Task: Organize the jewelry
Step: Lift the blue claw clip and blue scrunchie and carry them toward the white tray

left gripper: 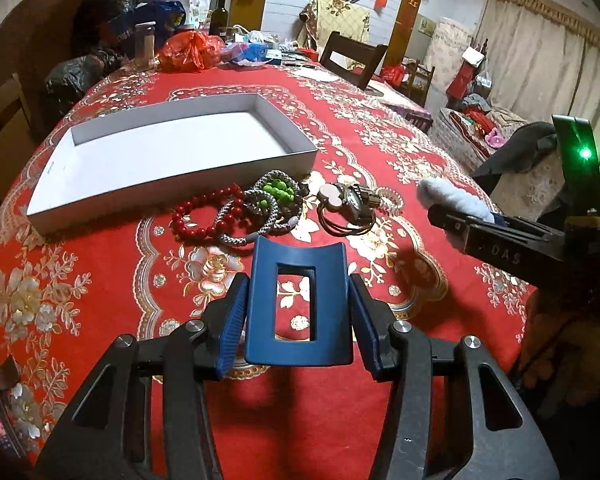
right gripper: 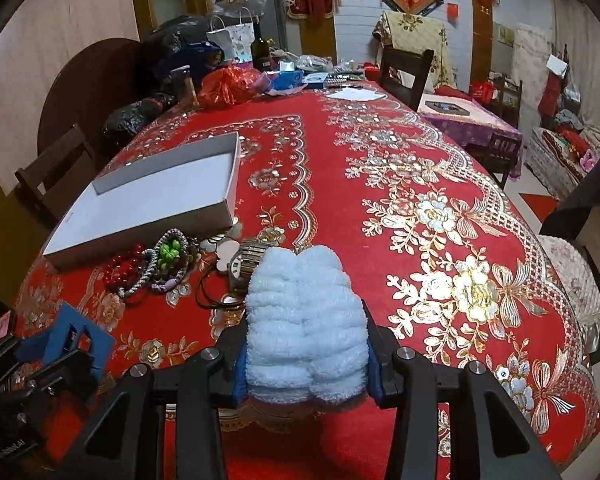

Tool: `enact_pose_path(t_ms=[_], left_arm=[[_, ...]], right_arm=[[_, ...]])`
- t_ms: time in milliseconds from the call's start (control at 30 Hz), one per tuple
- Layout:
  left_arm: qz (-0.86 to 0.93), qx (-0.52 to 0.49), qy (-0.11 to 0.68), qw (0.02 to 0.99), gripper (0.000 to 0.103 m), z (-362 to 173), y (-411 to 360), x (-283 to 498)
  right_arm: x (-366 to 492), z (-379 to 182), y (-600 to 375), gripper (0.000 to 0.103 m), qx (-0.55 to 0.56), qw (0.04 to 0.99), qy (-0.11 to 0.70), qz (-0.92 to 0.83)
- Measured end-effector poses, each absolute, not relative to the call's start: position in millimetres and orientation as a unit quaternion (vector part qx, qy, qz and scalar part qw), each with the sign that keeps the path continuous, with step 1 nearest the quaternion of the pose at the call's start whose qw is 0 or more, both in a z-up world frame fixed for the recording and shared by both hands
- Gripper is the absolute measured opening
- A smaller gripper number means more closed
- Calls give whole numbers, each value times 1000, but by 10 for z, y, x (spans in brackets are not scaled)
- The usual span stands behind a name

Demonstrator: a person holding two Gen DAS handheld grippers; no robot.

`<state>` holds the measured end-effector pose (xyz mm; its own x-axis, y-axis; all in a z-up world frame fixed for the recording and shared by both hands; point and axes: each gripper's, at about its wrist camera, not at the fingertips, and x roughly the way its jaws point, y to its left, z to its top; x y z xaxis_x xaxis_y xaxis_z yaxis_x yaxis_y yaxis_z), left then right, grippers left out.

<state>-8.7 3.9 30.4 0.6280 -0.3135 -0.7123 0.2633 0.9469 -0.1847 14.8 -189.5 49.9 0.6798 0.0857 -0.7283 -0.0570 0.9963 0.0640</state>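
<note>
Red flowery worktop: jewelry pile lies beside the empty white box. My left claw holds a blue clip; right claw squeezes fluffy white cloth. Next, into the box.

Black claw arms, silver screws, ribbed blue pads

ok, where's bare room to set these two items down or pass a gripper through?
Free: inside the white box, which holds nothing; the tablecloth right of the box, up to the far clutter; the strip between the jewelry pile and the left hand-held gripper. Crowded: along the box's near wall, where bracelets and watch bunch together.
</note>
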Motion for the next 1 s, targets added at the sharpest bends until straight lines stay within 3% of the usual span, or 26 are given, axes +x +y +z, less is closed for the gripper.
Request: enact_pose_path(t_ms=[1000], left_arm=[[-136, -45, 414, 899, 48, 219, 153, -150]], right_arm=[[115, 321, -1506, 43, -40, 903, 421, 79]])
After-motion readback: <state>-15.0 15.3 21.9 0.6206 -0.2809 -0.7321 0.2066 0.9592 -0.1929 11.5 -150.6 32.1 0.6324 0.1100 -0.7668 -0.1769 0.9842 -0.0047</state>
